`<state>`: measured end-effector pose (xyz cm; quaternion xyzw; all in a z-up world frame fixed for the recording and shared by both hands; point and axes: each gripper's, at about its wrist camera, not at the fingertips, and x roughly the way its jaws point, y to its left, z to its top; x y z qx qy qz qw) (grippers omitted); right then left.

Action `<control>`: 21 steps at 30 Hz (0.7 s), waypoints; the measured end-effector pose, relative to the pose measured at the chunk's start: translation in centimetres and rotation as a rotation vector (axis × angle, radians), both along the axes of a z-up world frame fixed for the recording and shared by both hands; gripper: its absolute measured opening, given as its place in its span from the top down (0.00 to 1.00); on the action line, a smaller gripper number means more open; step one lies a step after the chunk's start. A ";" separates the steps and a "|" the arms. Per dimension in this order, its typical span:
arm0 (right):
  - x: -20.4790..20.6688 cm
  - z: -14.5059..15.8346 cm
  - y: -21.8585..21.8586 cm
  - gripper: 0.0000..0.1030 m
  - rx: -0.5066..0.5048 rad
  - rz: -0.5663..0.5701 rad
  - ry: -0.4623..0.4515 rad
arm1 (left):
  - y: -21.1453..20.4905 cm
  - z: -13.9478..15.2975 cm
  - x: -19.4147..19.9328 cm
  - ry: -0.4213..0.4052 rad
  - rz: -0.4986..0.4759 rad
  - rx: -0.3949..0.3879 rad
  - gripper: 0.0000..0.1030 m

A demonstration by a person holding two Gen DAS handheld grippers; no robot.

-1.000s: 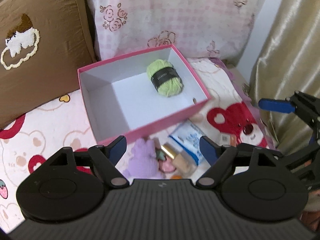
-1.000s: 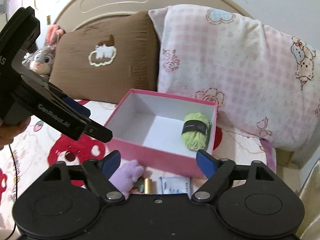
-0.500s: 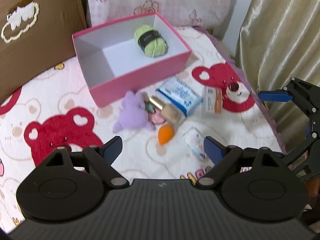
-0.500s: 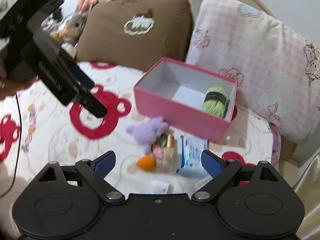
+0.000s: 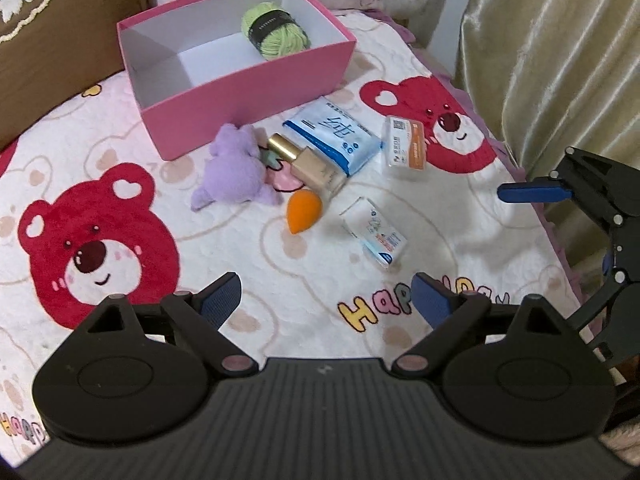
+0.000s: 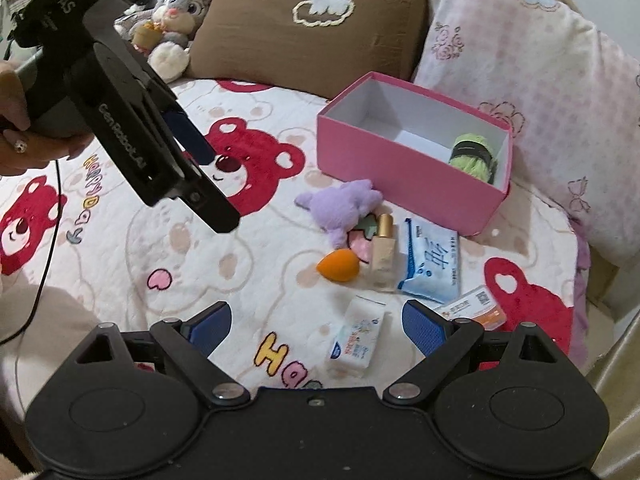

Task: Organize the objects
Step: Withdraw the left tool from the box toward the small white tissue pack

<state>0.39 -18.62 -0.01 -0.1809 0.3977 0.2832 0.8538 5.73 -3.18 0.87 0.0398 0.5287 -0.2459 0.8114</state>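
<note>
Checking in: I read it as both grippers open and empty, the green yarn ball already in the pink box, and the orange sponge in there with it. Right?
Not quite. The orange sponge is not in the pink box; it lies on the bedspread outside it, beside the foundation bottle, as the left wrist view shows. The rest stands: the green yarn ball is in the box, and the left gripper and right gripper are open and empty.

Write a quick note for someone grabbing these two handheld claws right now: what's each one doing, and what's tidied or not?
Left gripper: open, empty, jaws just widened, above the bear bedspread.
Right gripper: open, empty, small white tissue pack just ahead of its jaws.
Done: green yarn ball in the pink box.
Left, all lying in front of the box: purple plush toy, foundation bottle, orange makeup sponge, blue wipes pack, orange-labelled clear box, tissue pack.
</note>
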 end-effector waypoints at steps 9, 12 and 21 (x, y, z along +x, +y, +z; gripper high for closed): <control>0.2 -4.1 -0.4 0.08 -0.014 -0.033 -0.012 | -1.8 -3.8 -0.7 -0.019 -0.047 -0.006 0.10; 0.3 -5.6 -0.5 0.08 -0.034 -0.031 -0.031 | -2.4 -5.0 -0.4 -0.014 -0.060 -0.022 0.10; 2.0 -10.1 -0.4 0.09 -0.049 -0.046 -0.061 | -5.0 -9.3 0.9 -0.043 -0.105 -0.114 0.10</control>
